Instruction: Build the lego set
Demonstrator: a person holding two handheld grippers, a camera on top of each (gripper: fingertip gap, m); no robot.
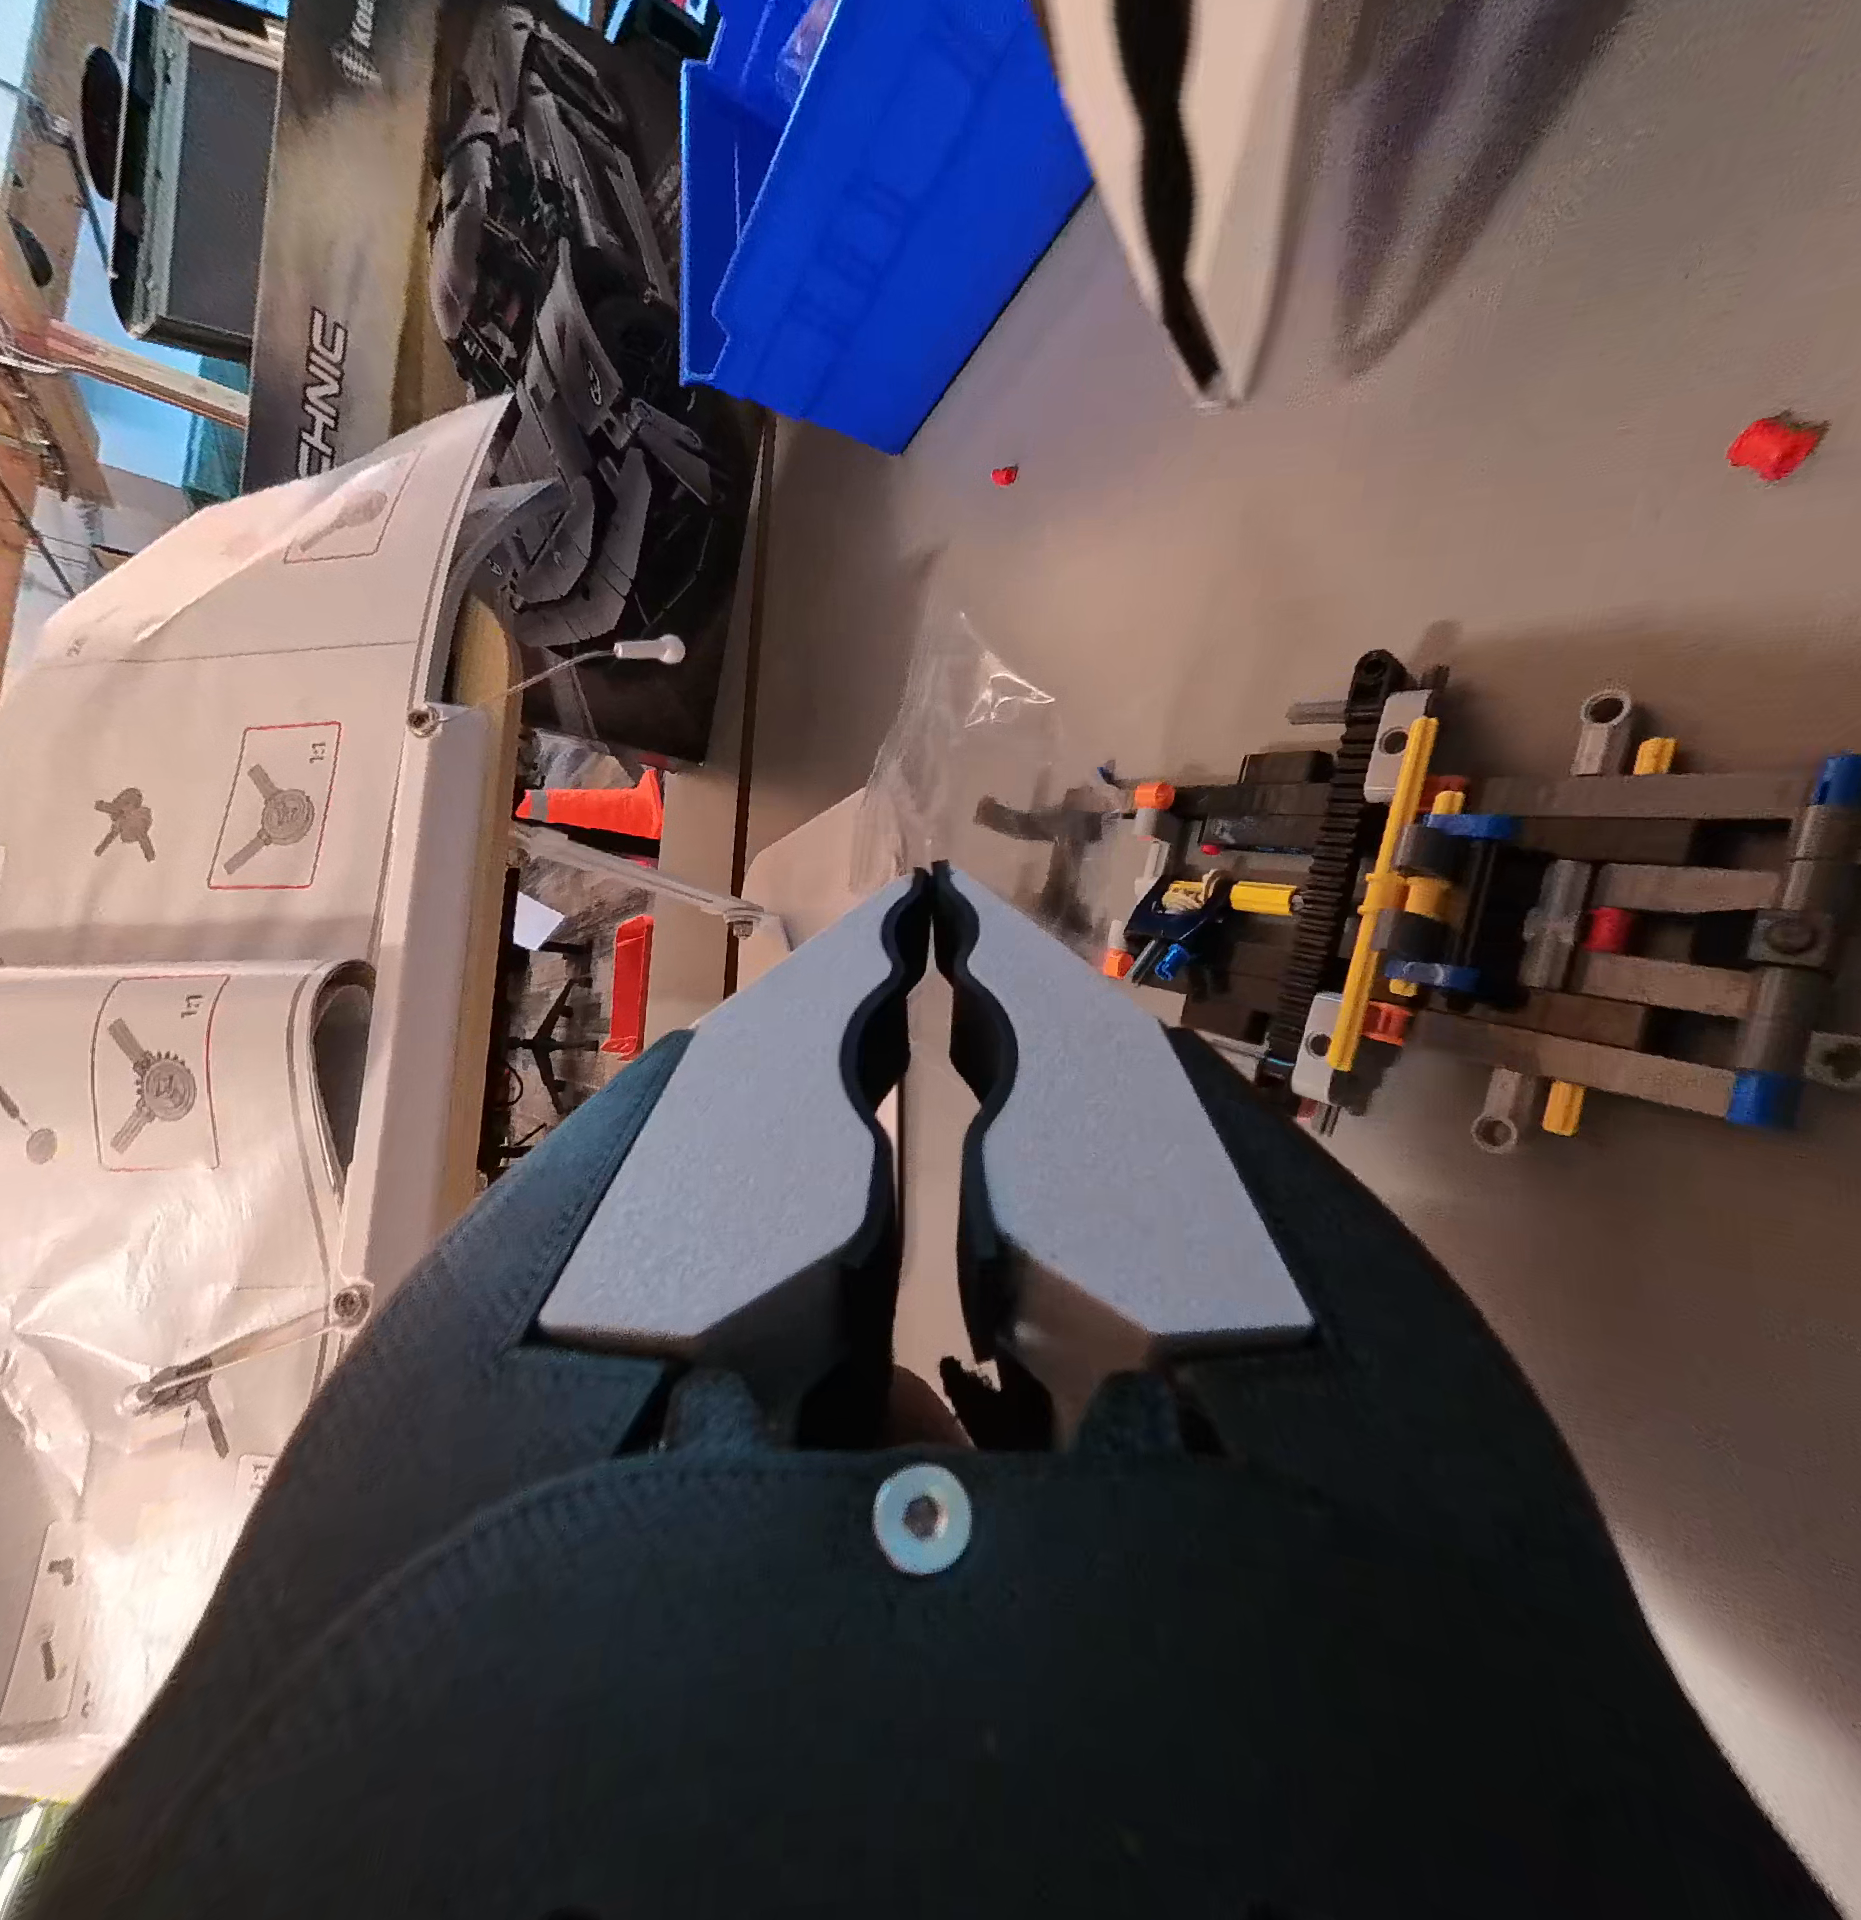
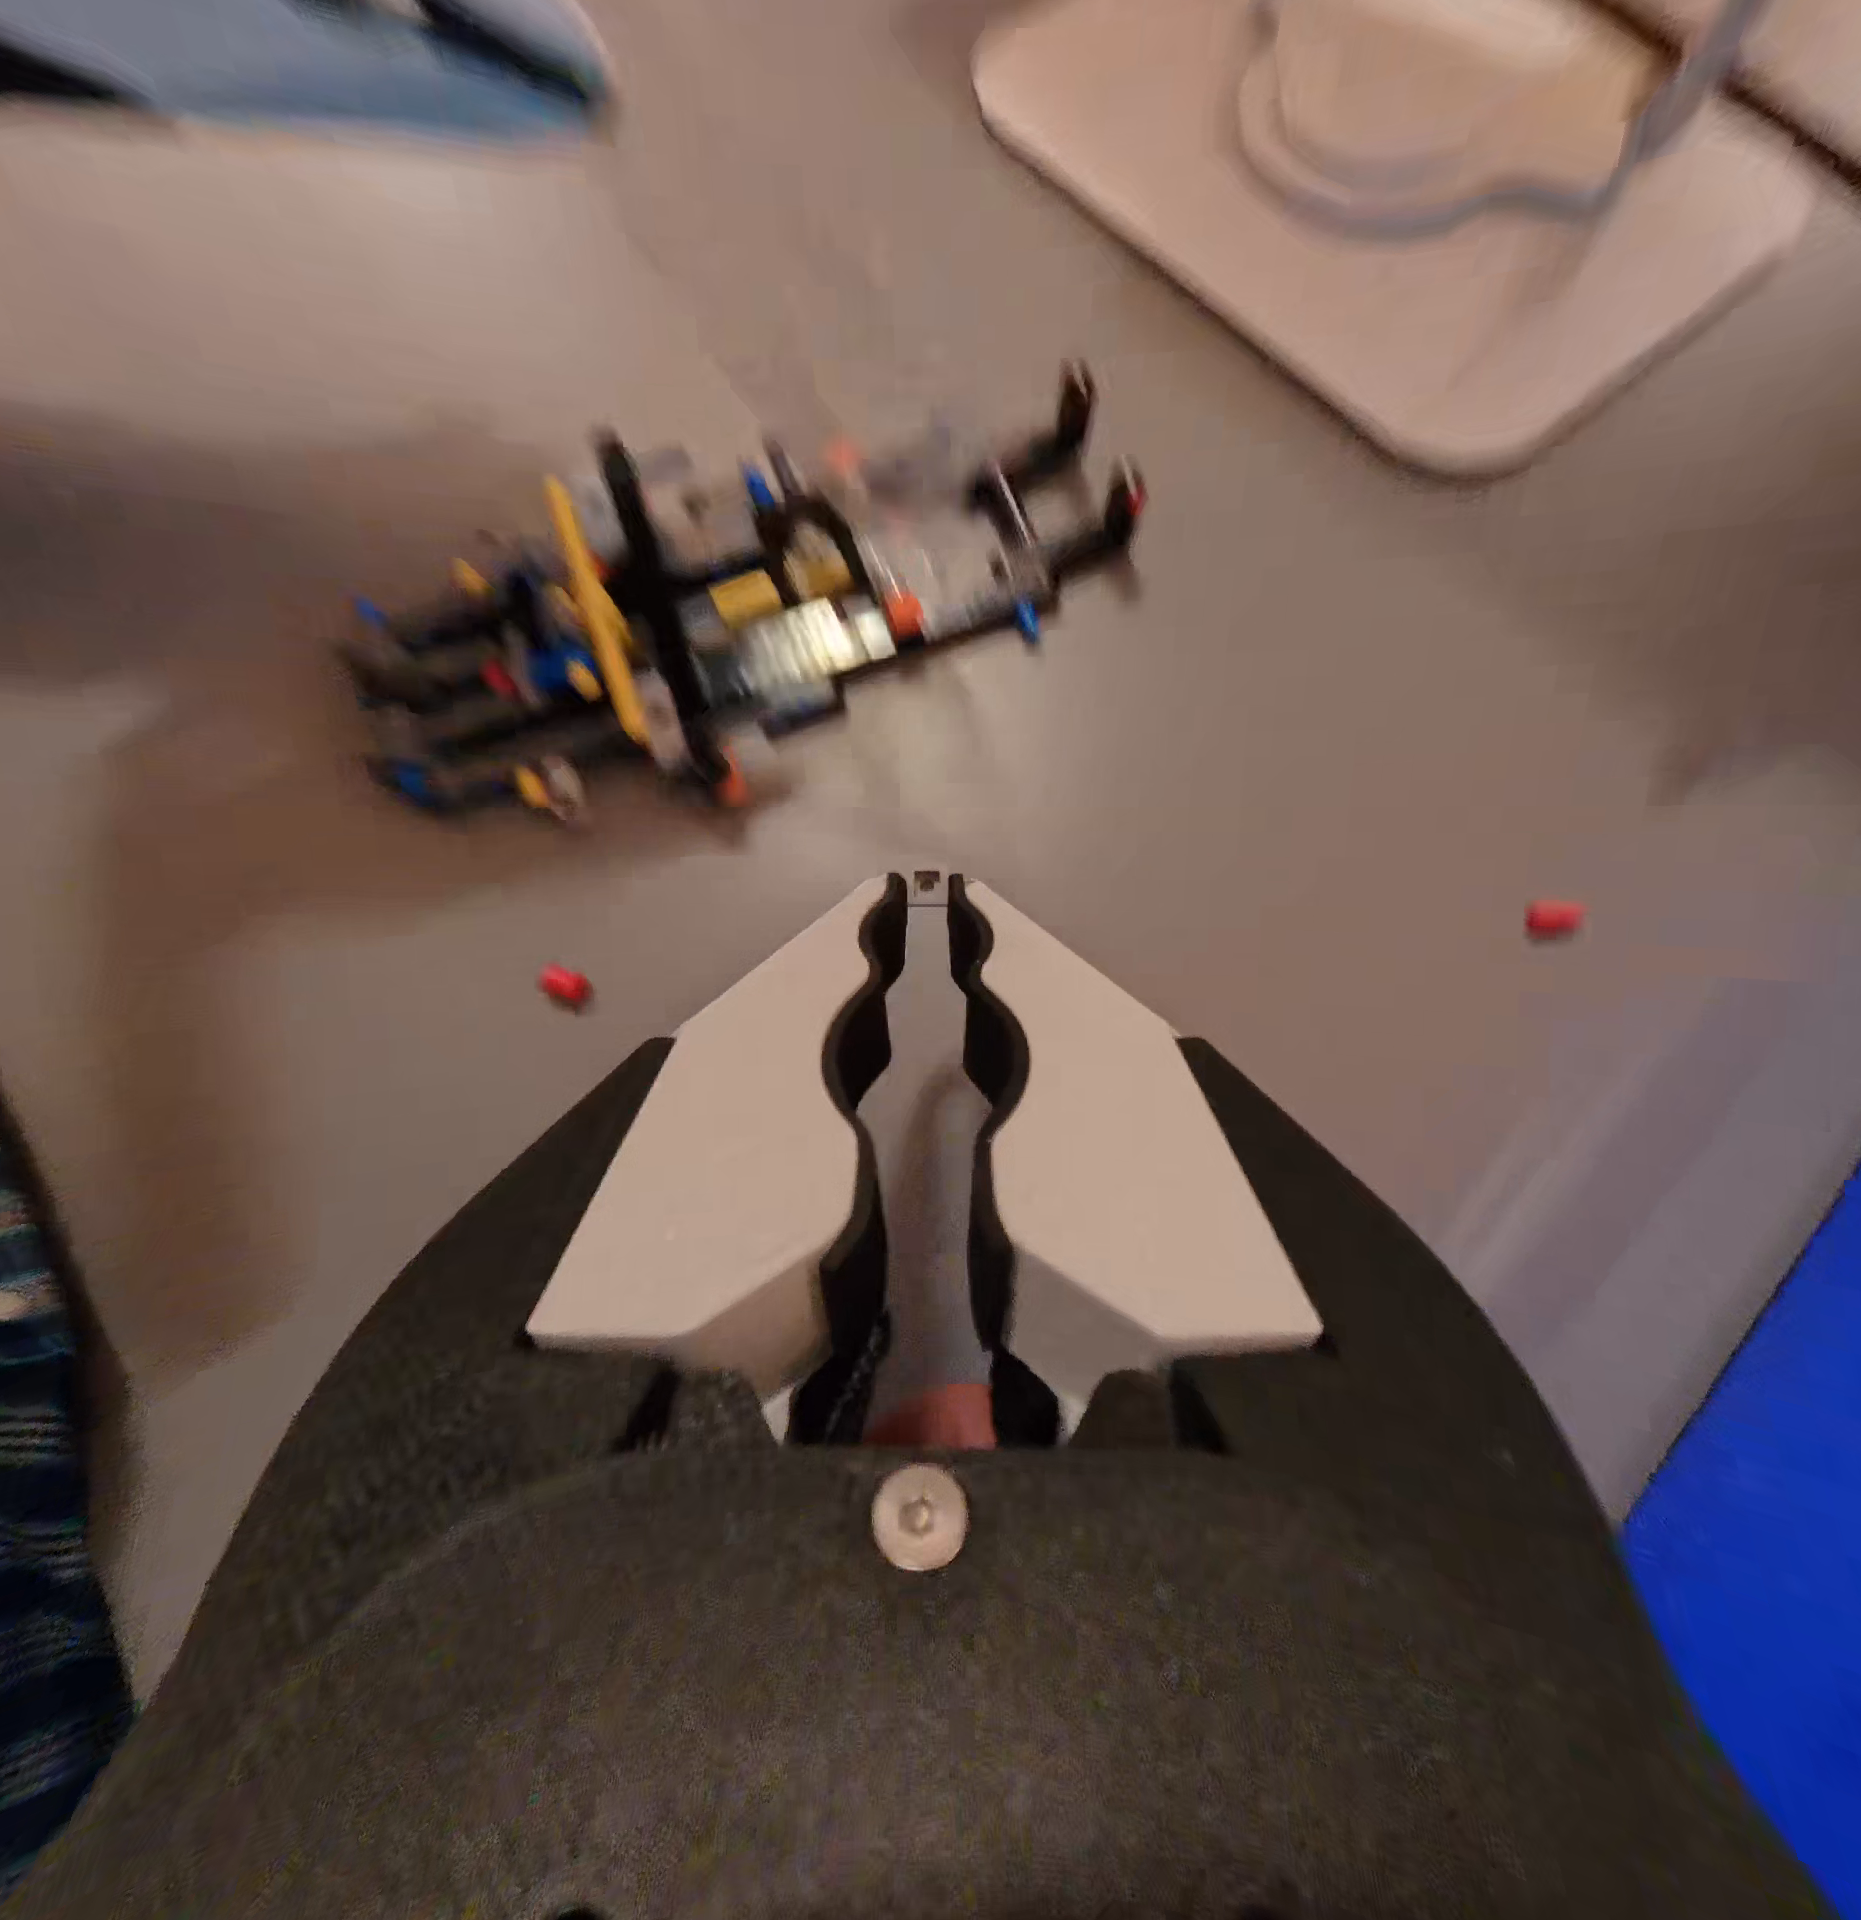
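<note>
The part-built lego chassis (image 1: 1528,914), made of black and grey beams with yellow, blue and orange pins, lies on the grey table to the right of my left gripper (image 1: 931,878). That gripper is shut, with nothing visible between its tips. In the right wrist view the chassis (image 2: 697,623) is blurred, ahead and to the left of my right gripper (image 2: 926,885). The right gripper is shut on a small dark piece (image 2: 926,881) at its tips, above the table. The right gripper also shows blurred at the top of the left wrist view (image 1: 1196,208). Two small red pieces (image 2: 564,982) (image 2: 1552,918) lie loose on either side.
A blue bin (image 1: 884,229) stands beyond the chassis and shows at the right edge of the right wrist view (image 2: 1788,1455). The open instruction booklet (image 1: 230,831) and the set's box (image 1: 552,364) are at the left. A clear plastic bag (image 1: 947,707) lies ahead. A pale stand base (image 2: 1373,208) is at the far right.
</note>
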